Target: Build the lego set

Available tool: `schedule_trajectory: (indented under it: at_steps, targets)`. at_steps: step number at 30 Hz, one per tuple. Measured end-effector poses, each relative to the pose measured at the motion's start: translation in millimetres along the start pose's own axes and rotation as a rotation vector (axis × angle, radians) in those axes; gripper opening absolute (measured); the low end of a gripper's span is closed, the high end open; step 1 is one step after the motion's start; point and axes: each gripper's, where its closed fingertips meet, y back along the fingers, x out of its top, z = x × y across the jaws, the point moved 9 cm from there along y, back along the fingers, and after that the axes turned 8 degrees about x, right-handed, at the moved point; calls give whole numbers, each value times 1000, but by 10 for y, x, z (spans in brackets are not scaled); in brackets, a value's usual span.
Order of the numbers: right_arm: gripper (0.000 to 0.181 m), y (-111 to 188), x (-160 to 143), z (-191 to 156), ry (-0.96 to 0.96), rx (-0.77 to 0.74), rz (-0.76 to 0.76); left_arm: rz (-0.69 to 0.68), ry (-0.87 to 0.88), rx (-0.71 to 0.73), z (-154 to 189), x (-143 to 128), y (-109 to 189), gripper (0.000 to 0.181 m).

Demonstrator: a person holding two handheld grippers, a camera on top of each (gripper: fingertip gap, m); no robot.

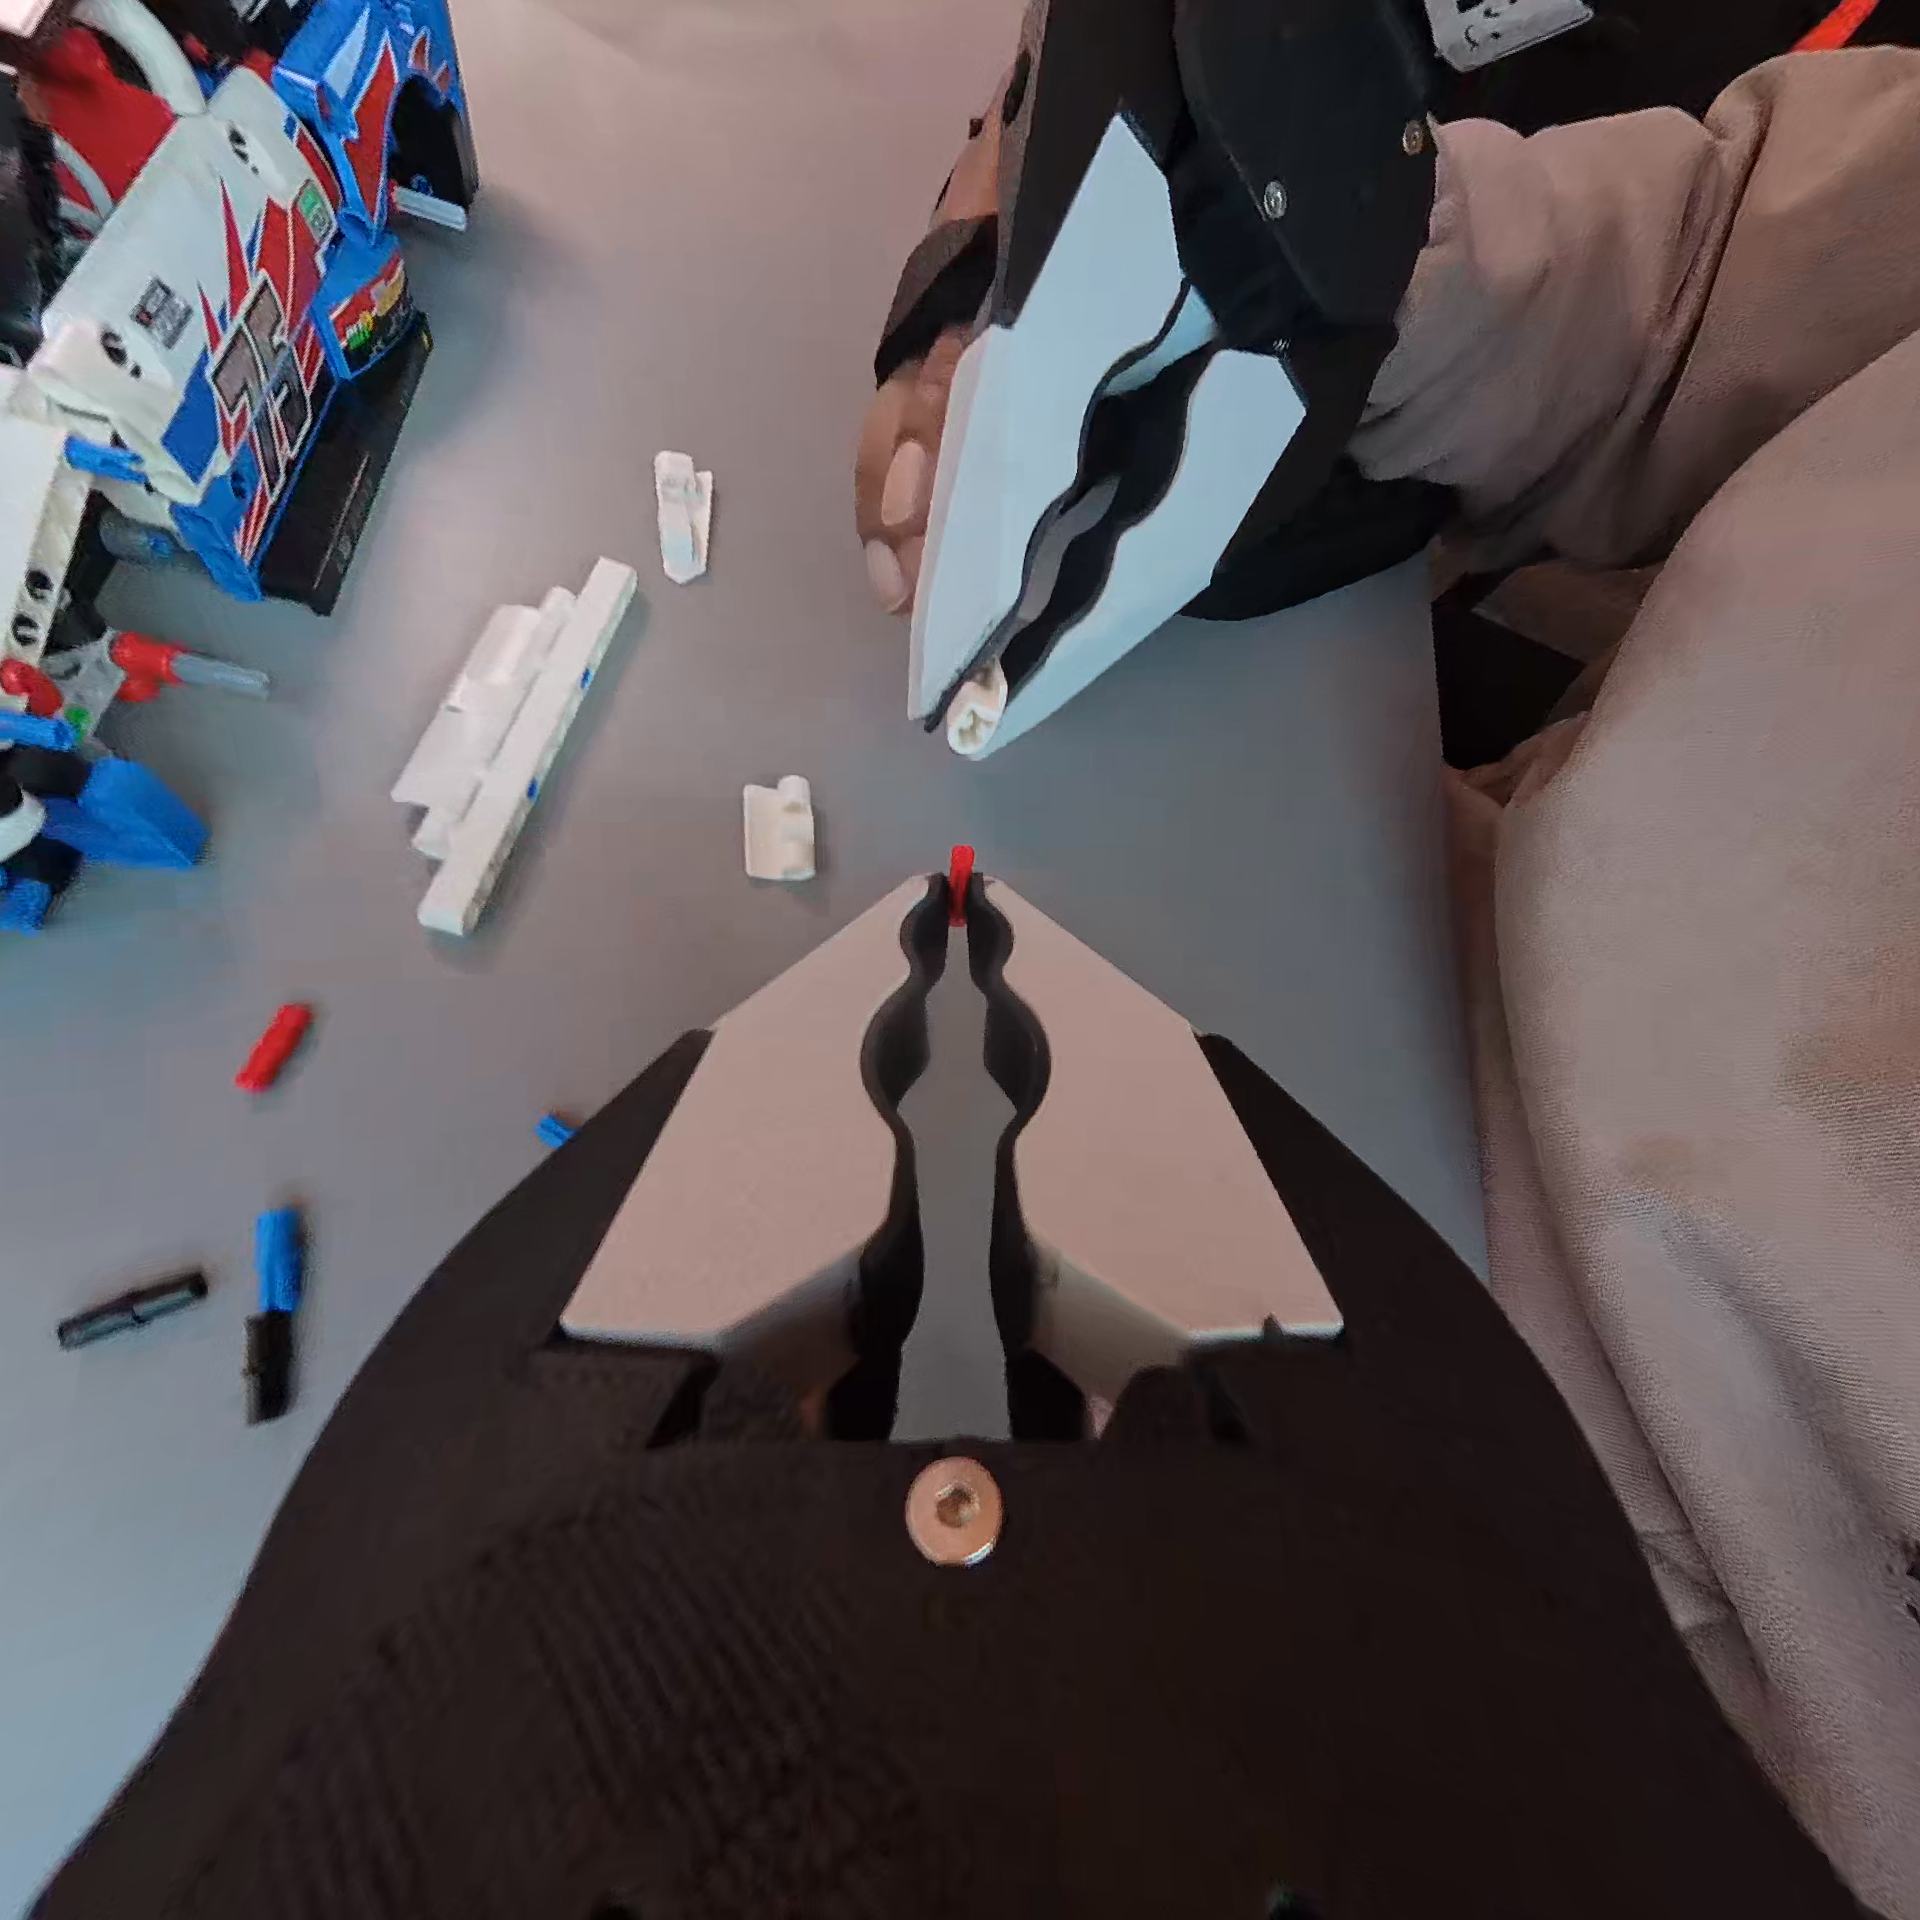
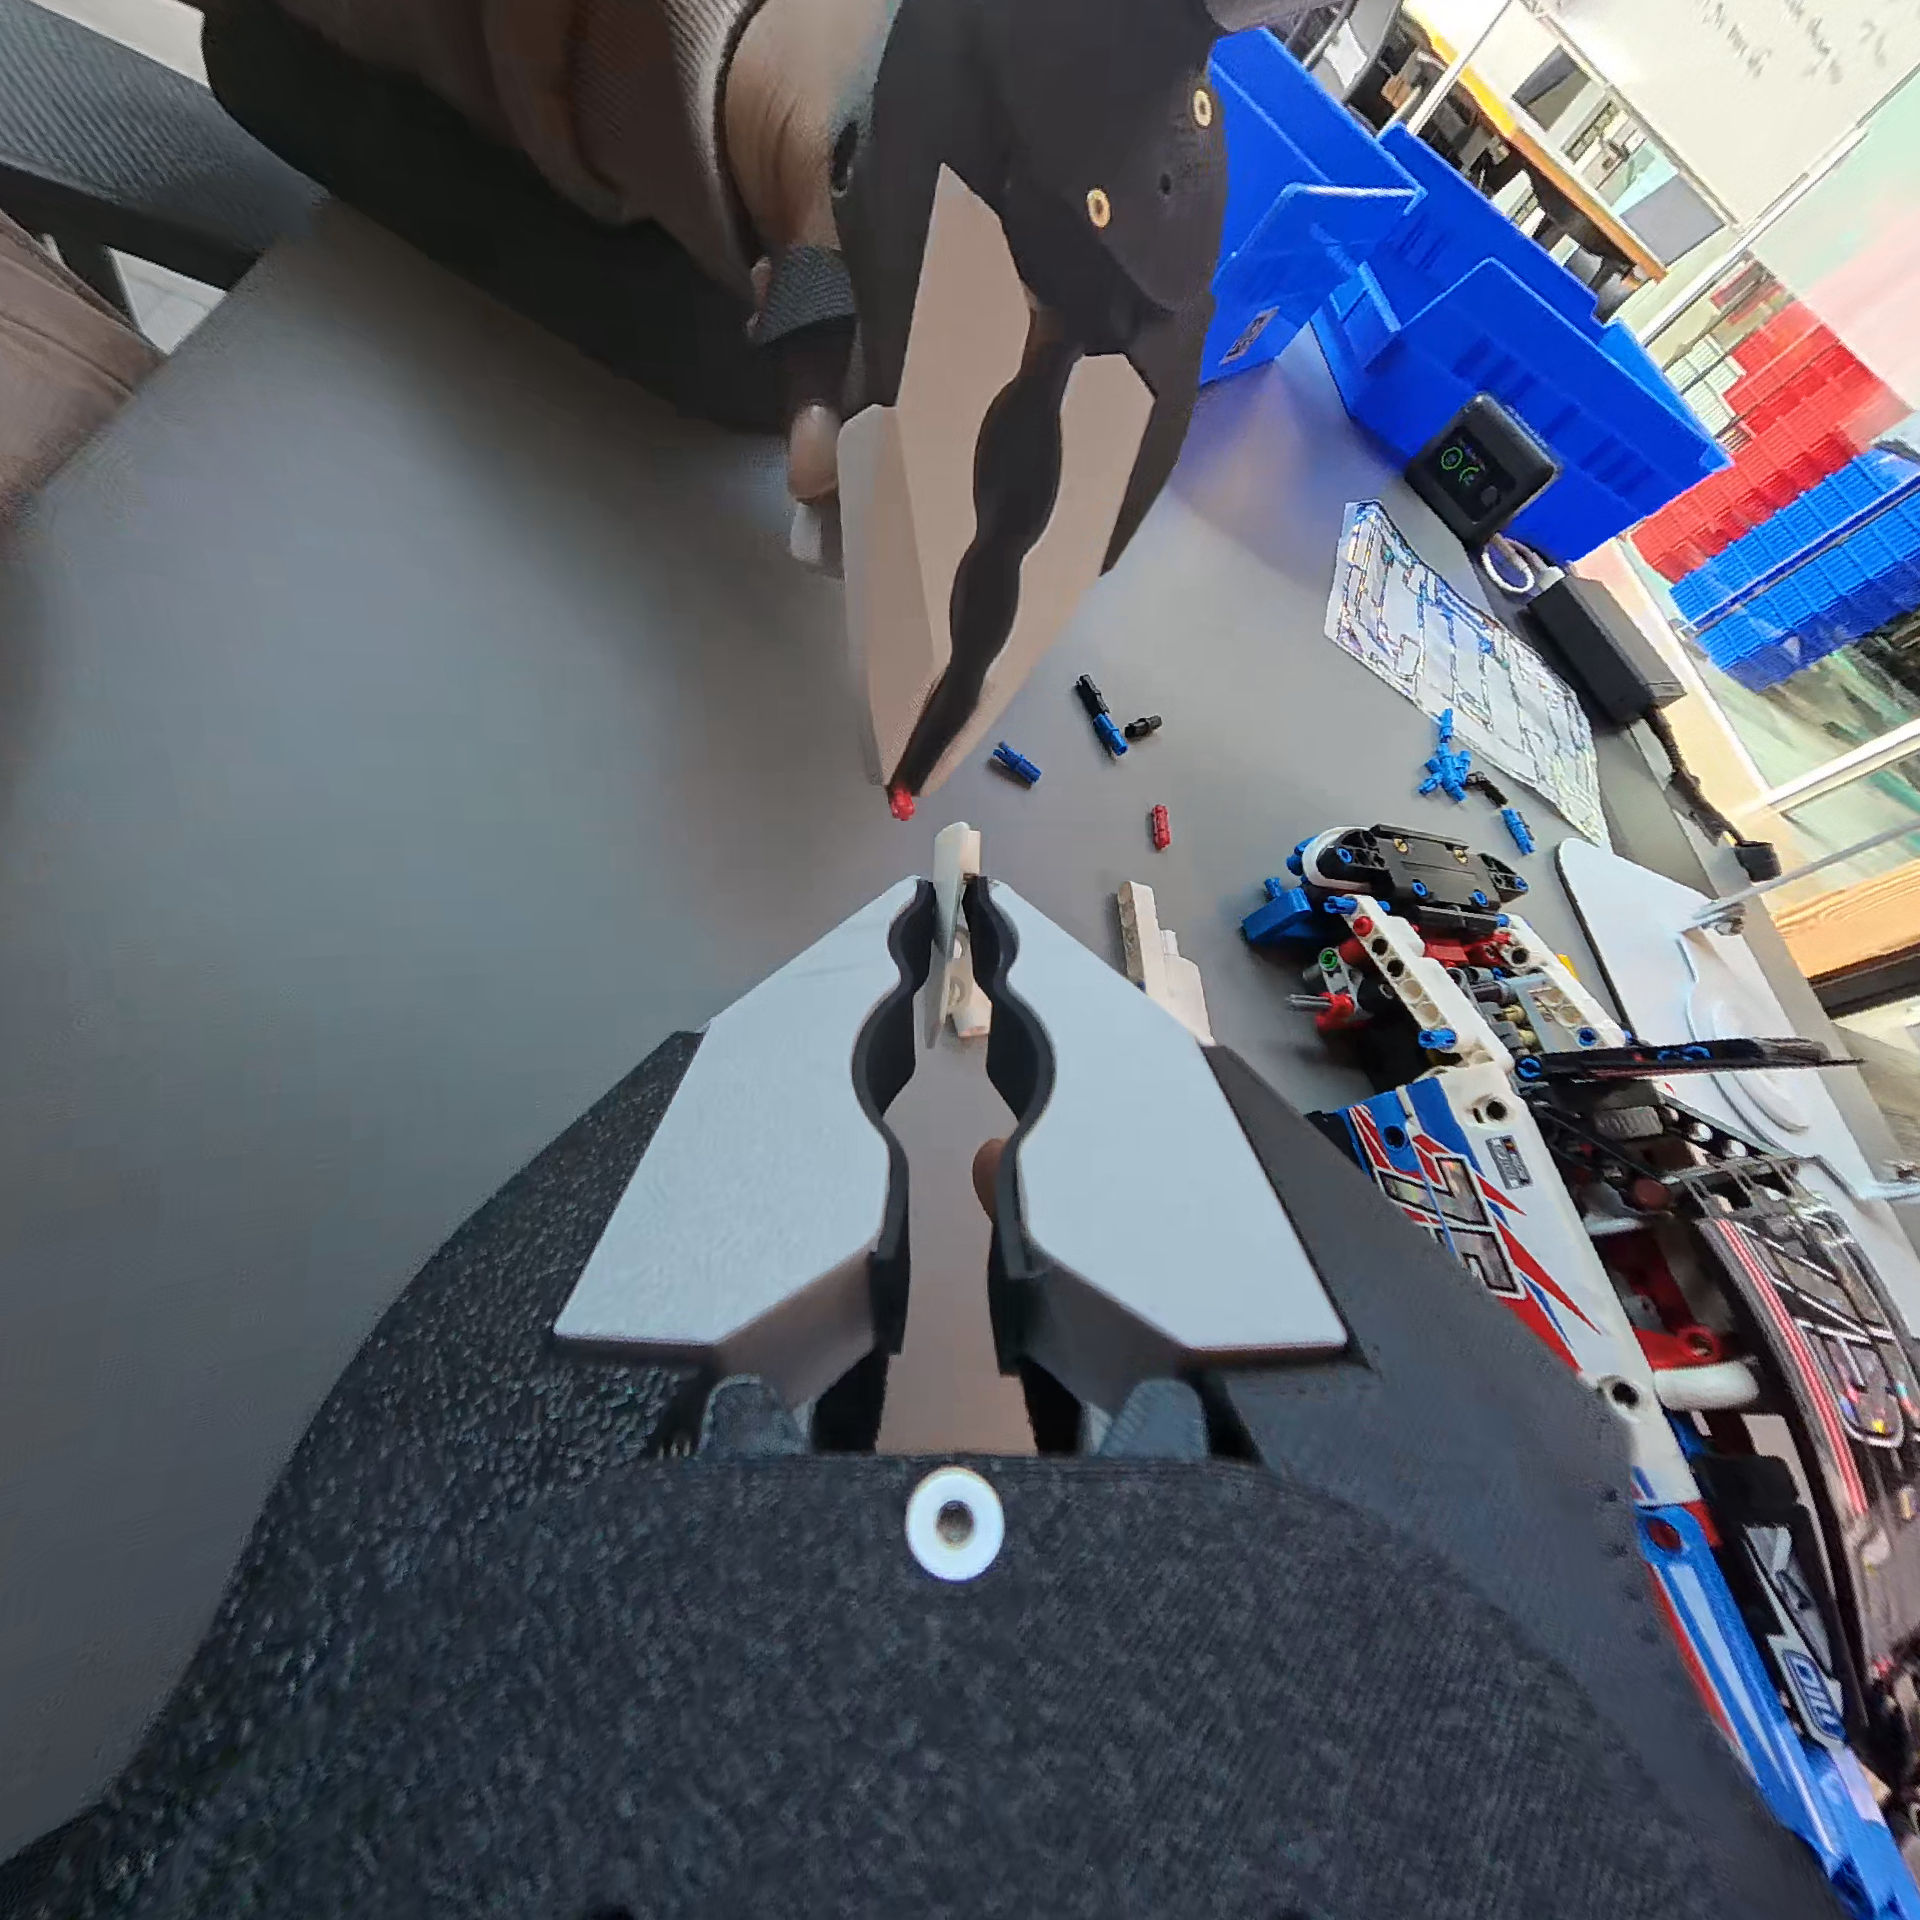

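My left gripper [image 1: 958, 888] is shut on a small red pin [image 1: 961, 881] that sticks out past its tips. My right gripper [image 2: 951, 894] is shut on a small white lego piece [image 2: 954, 940]. The two grippers face each other tip to tip above the grey table [image 1: 727, 260], a short gap apart. The right gripper also shows in the left wrist view [image 1: 971, 717] with the white piece [image 1: 977, 717] at its tip. The left gripper shows in the right wrist view [image 2: 906, 790] with the red pin [image 2: 901, 802]. The part-built red, white and blue lego car [image 2: 1558, 1195] lies to the side, and also shows in the left wrist view [image 1: 208, 343].
Loose parts lie on the table: a long white assembly [image 1: 514, 748], two small white pieces [image 1: 779, 831] [image 1: 683, 514], a red pin [image 1: 272, 1044], blue and black pins [image 1: 275, 1309]. Blue bins [image 2: 1455, 291], an instruction sheet [image 2: 1455, 665] and a small screen device [image 2: 1481, 483] stand beyond the car. Less than 4 cm separates the two grippers' tips.
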Motion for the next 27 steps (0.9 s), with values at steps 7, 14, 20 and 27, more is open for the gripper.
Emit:
schedule_trajectory:
  at_steps: [7,14,20,27]
  targets:
    - [5,-79,-103,43,1,21,-118,-29,8,-72,-206,67,-169,1]
    - [4,-184,-139,26,55,28,-235,-62,55,-89,-251,44,-253,1]
    - [4,-208,-153,21,56,29,-247,-91,68,-60,-258,33,-270,1]
    - [4,-235,-148,-10,96,22,-265,-153,55,-8,-215,41,-274,1]
